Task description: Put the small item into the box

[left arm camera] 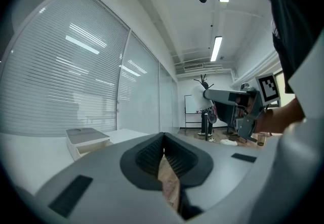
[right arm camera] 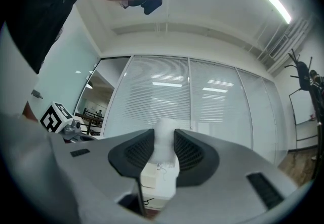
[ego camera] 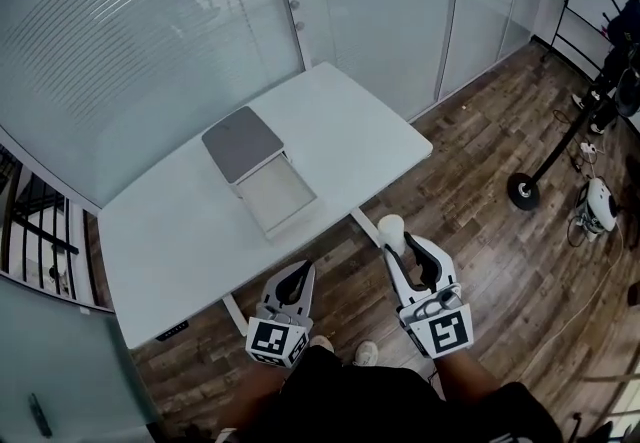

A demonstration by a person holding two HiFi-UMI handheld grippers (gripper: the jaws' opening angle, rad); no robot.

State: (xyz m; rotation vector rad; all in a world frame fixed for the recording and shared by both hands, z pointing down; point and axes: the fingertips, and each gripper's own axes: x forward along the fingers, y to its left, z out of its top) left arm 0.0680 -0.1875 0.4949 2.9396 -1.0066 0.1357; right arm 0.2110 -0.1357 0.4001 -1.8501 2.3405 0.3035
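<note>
My right tongs [ego camera: 402, 245] pinch the small white item [ego camera: 390, 228], holding it above the wood floor [ego camera: 480, 181] just off the near edge of the surface [ego camera: 180, 231]. My left tongs [ego camera: 298, 277] are pressed together with nothing in them, beside the right pair. The box [ego camera: 272, 193] sits open on the surface, well apart from the item.

White table [ego camera: 330, 121]; grey-lidded white box [ego camera: 243, 143]; white small item [ego camera: 390, 229]; brown wood-plank floor [ego camera: 480, 151].
</note>
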